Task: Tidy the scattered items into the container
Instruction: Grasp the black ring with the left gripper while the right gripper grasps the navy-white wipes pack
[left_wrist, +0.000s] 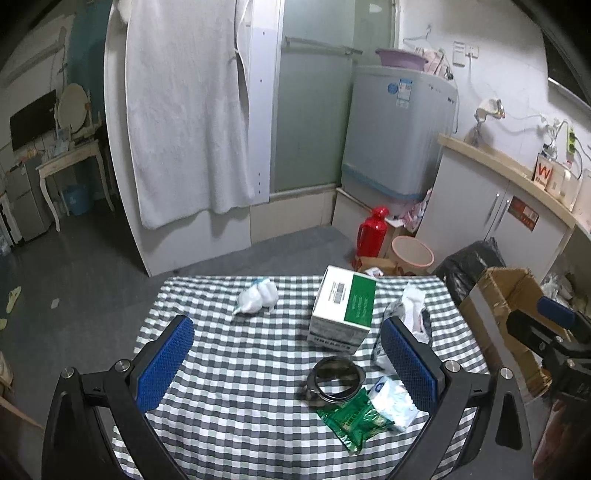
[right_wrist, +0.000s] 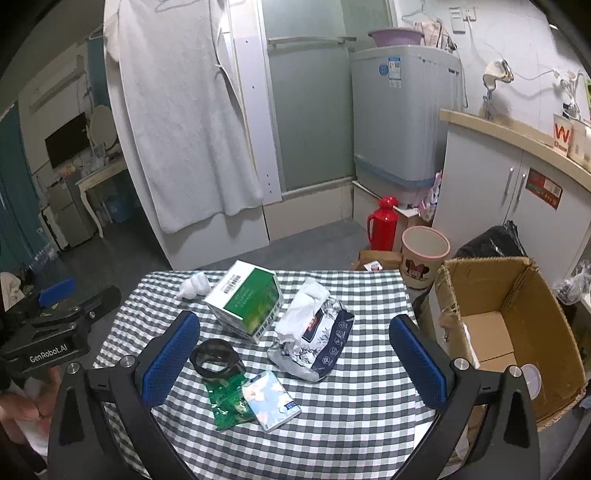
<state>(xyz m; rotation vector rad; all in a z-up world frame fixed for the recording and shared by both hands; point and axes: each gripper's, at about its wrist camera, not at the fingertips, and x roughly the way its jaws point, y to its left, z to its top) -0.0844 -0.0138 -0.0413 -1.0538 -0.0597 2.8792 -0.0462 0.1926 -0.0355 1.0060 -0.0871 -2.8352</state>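
Both grippers, left (left_wrist: 288, 363) and right (right_wrist: 295, 354), jaws spread, empty, above checked bench (right_wrist: 332, 406); green packet (right_wrist: 227, 402), black ring (right_wrist: 216, 358), tissues (right_wrist: 314, 332); cardboard box (right_wrist: 517, 332) beside.

Both the left gripper (left_wrist: 288, 362) and the right gripper (right_wrist: 295, 354) have black angular arms, blue textured finger pads (left_wrist: 164, 363), silver round screws (right_wrist: 460, 363) and white "GenRobot.AI" lettering (right_wrist: 48, 357).

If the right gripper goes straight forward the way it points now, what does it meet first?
Probably the tissue pack: it lies on the checkered table between the open fingers of the right gripper, just ahead. Depth is uncertain in the fisheye view.
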